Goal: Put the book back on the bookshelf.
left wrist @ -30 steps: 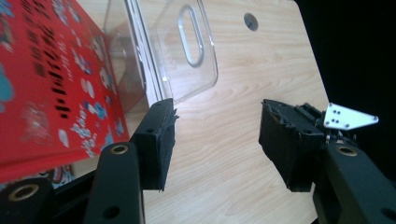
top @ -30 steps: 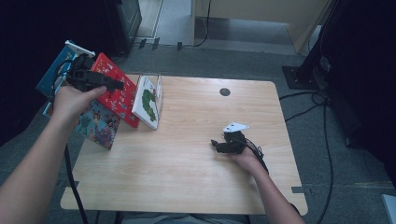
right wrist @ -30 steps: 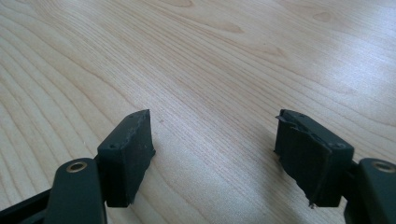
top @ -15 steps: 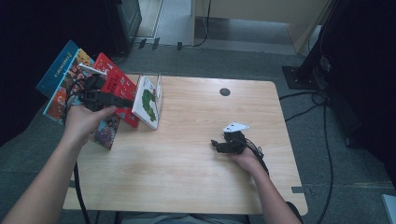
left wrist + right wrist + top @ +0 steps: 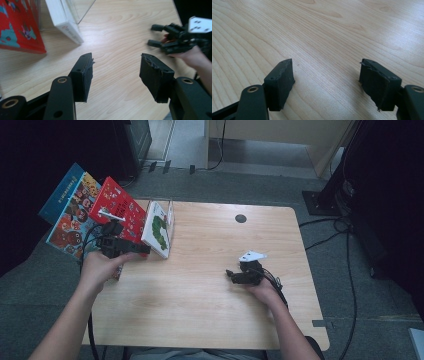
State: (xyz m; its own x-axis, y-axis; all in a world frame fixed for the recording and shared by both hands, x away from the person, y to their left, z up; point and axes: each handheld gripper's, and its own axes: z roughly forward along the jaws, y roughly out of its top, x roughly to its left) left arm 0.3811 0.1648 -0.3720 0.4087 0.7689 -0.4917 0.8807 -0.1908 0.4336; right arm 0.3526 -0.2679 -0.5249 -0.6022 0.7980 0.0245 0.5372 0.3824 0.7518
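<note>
My left gripper is held over the table's left side, just in front of a row of picture books. Its jaws stand open with nothing between them. The books lean at the table's left edge: a blue one, a red one and a white one with a green caterpillar. In the left gripper view the red book and the white book lie just ahead to the left. My right gripper rests low on the table at the right, open over bare wood.
The wooden table has a round cable hole near its far edge. A clear stand backs the white book. Cables run over the grey floor at the right. The right gripper also appears in the left gripper view.
My left hand has come down and nearer, from in front of the books to low over the table's left side. The right hand has stayed put.
</note>
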